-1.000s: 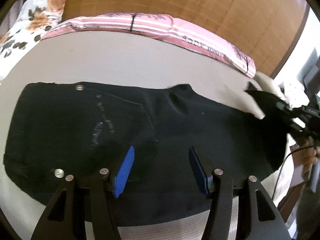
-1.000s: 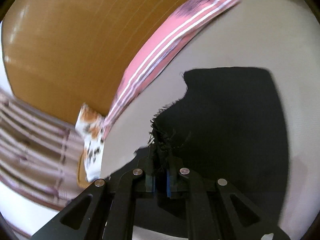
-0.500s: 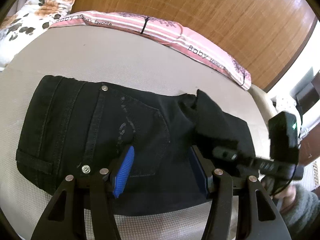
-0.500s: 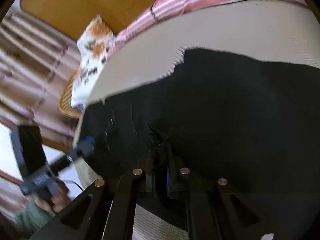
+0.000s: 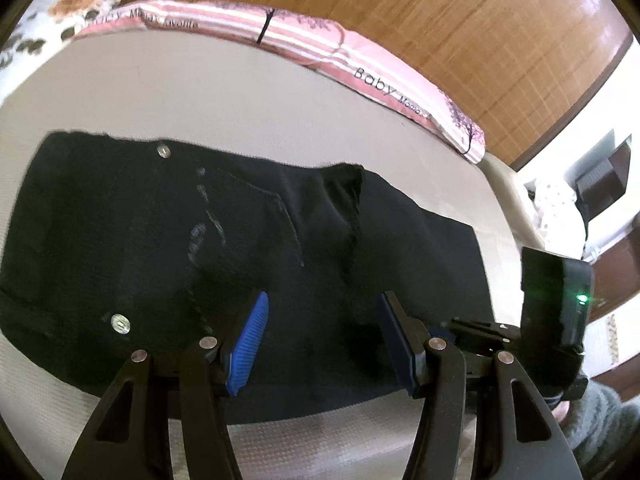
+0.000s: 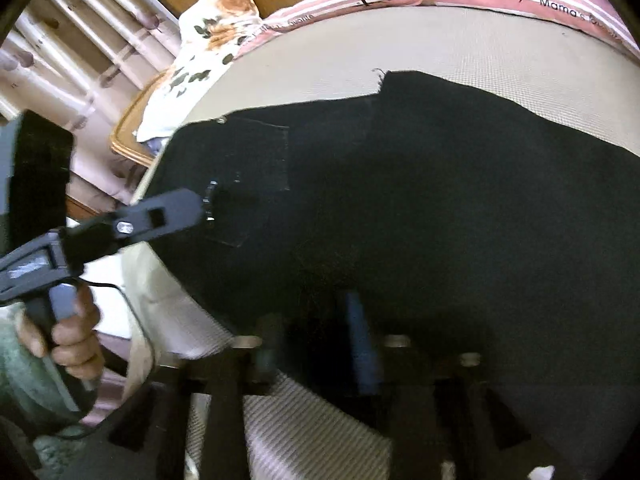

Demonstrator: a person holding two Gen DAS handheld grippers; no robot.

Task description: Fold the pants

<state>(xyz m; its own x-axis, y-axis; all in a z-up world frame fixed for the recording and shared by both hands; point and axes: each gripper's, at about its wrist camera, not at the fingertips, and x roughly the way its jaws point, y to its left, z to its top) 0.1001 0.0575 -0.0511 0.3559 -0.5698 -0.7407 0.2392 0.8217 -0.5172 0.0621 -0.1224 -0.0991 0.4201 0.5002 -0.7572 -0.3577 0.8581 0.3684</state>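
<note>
Black denim pants (image 5: 168, 240) lie flat on the beige bed, with the leg end folded over onto the upper part; the folded edge (image 5: 352, 208) runs down the middle. The pants also fill the right wrist view (image 6: 440, 200). My left gripper (image 5: 320, 340) is open and empty, its blue pads just above the pants' near edge. My right gripper (image 6: 316, 344) is blurred, its jaws apart over the near edge of the pants with no cloth between them. The left gripper also shows in the right wrist view (image 6: 208, 200), over the pocket area.
The beige mattress (image 5: 200, 92) carries a pink striped cushion (image 5: 320, 48) along its far edge, and a floral pillow (image 6: 208, 44) at one corner. A wooden wall (image 5: 440, 12) stands behind. The right gripper's body (image 5: 556, 320) is at the right of the left view.
My right gripper carried the pant leg end across over the upper part, set it down and opened. My left gripper stayed open over the near edge.
</note>
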